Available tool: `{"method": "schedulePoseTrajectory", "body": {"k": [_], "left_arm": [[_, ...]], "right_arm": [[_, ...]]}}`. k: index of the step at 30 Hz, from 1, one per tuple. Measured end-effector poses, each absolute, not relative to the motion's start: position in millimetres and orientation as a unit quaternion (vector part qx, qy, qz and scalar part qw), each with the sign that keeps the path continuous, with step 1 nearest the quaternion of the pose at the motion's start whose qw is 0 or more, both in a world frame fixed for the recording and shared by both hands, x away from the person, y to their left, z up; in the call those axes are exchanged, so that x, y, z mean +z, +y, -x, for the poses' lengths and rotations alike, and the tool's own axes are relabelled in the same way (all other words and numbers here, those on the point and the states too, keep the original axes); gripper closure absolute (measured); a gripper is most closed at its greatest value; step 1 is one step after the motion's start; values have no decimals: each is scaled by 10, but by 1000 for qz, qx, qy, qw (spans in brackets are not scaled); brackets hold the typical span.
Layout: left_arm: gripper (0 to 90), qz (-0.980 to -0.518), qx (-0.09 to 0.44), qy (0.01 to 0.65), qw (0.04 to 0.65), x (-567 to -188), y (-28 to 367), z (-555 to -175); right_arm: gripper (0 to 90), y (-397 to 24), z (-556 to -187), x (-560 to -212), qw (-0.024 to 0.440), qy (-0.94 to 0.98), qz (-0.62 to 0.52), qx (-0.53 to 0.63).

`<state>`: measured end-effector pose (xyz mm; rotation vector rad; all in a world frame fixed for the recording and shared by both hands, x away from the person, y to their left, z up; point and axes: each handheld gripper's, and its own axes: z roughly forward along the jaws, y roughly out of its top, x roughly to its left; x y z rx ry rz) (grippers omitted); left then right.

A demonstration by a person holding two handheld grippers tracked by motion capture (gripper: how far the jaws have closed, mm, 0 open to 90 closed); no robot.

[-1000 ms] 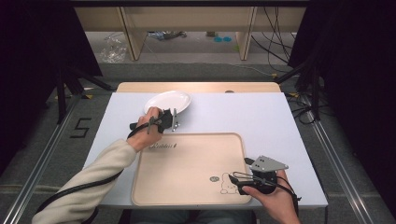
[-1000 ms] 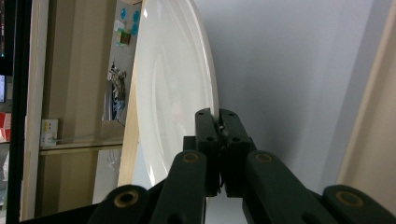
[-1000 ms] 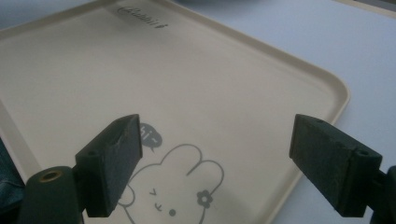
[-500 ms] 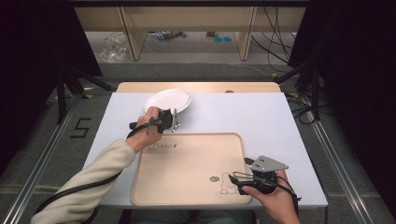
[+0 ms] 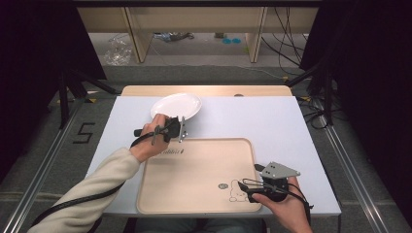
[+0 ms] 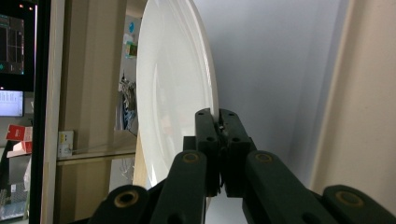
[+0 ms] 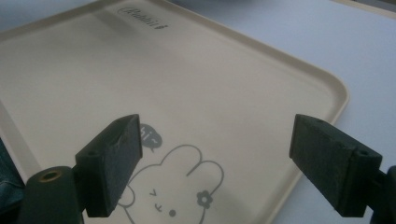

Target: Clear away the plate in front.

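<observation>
While left gripper [image 6: 219, 122] pinches rim, white plate [image 6: 173, 93] glossy, round.

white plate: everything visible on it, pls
The white plate is round, plain, glossy, ceramic-looking, with a shallow well and a broad rim; nothing is on it. It sits at the far left of the white tabletop, just beyond the beige tray. The left gripper is shut on its near rim, jaws pinching the edge. In the left gripper view it looks intact and clean.

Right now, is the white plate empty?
Empty: the white plate shows a bare surface, its rim pinched by the left gripper.
</observation>
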<state>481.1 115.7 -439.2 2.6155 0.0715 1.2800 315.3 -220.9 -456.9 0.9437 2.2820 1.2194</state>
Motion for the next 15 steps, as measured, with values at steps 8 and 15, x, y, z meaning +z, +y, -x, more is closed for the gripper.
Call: {"method": "schedulePoseTrajectory", "body": {"k": [8, 15], "left_arm": [[881, -891, 439, 19, 115, -4351, 1188, -4663], [881, -891, 441, 16, 111, -4342, 1226, -4578]], "right_arm": [[180, -2205, -3152, -4568, 192, 813, -336, 435], [180, -2204, -3152, -4564, 194, 813, -333, 436]]}}
